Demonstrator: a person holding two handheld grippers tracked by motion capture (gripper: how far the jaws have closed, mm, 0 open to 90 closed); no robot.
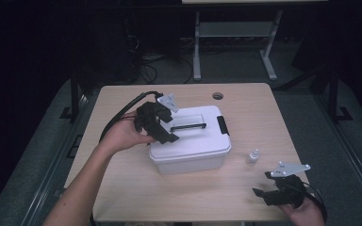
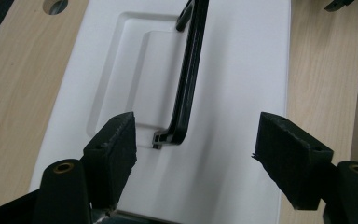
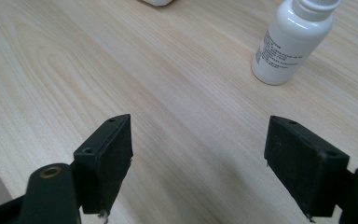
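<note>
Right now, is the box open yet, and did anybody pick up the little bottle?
Not yet. The white box is shut, its black handle lying flat on the lid. The left tool hangs open over that handle, gripping nothing. The little bottle stands untouched on the table; the right tool is open near it.

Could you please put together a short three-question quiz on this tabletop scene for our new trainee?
1. True or false: the left gripper is open above the white box.
2. Which side of the box does the small white bottle stand on: A the person's left, B the person's right?
3. Fill in: the box's carry handle is coloured ____.

Key: 1 true; 2 B; 3 black.
</note>
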